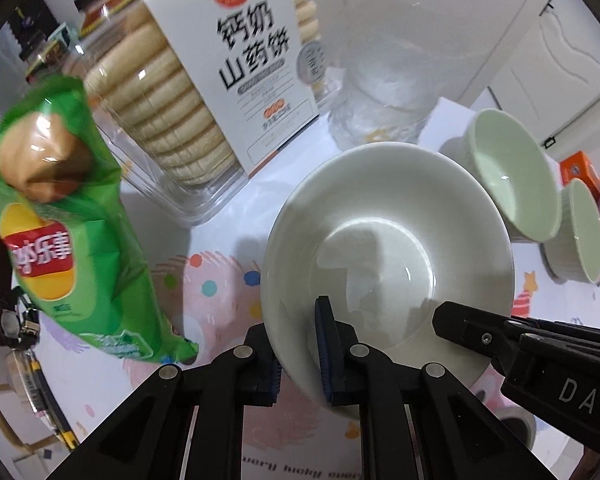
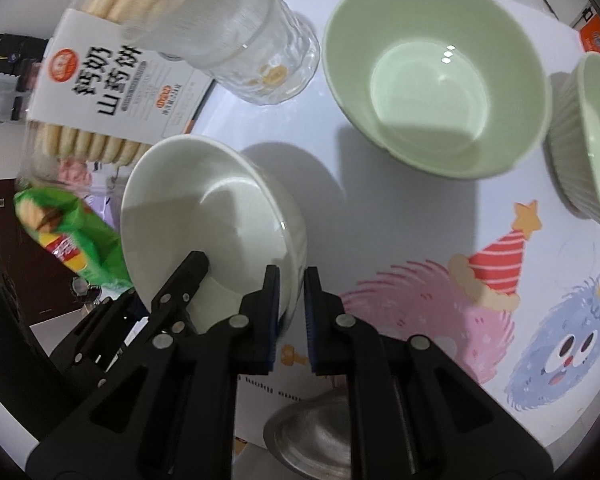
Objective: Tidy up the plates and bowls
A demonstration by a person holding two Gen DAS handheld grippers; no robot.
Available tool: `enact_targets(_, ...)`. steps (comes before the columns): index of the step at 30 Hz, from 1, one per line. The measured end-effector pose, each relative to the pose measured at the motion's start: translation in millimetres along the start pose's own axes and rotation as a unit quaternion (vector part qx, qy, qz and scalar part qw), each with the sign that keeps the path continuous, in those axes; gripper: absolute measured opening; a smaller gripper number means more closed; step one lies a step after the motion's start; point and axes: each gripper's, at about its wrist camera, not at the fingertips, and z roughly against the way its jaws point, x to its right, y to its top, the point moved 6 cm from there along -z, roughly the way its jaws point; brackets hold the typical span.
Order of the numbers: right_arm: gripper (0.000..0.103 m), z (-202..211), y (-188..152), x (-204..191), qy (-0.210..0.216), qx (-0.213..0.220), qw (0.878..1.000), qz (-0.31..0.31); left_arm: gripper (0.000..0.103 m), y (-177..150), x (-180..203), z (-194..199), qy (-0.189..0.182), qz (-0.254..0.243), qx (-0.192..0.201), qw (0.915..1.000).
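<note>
A white bowl hangs tilted a little above the cartoon tablecloth, held from two sides. My left gripper is shut on its near rim, one blue pad inside and one outside. A finger of the other gripper shows at the rim to the right. In the right wrist view my right gripper is shut on the wall of the same white bowl. Two pale green bowls stand upright on the cloth beyond it, apart from both grippers.
A box of biscuits, a green crisp bag and a ribbed glass crowd the far left. A steel bowl lies below the right gripper. An orange carton sits behind the green bowls.
</note>
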Motion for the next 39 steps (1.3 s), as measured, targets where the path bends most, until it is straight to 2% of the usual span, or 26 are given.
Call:
enact_targets(10, 0.014, 56, -57, 7, -0.002, 0.051, 0.998, -0.023, 0.014, -26, 23, 63, -0.031, -0.064, 0.033, 0.9969)
enact_targets(11, 0.014, 60, -62, 9, -0.001, 0.056, 0.998, -0.030, 0.014, -23, 25, 65, -0.035, -0.070, 0.033, 0.9964)
enact_targets(19, 0.014, 92, -106, 40, -0.019, 0.083, 0.995, -0.057, 0.015, -63, 58, 84, -0.052, -0.121, 0.034, 0.9908)
enact_targets(27, 0.014, 99, -141, 68, -0.015, 0.089, 0.994, -0.060, 0.015, -107, 85, 96, -0.052, -0.127, 0.027, 0.9901)
enact_targets(35, 0.014, 89, -180, 99, 0.034, 0.079, 0.993, -0.086, 0.015, -153, 98, 91, -0.027, -0.133, 0.036, 0.9901)
enact_targets(39, 0.014, 79, -192, 101, 0.012, 0.070, 0.996, -0.062, 0.015, -168, 99, 83, -0.020, -0.132, 0.039, 0.9902)
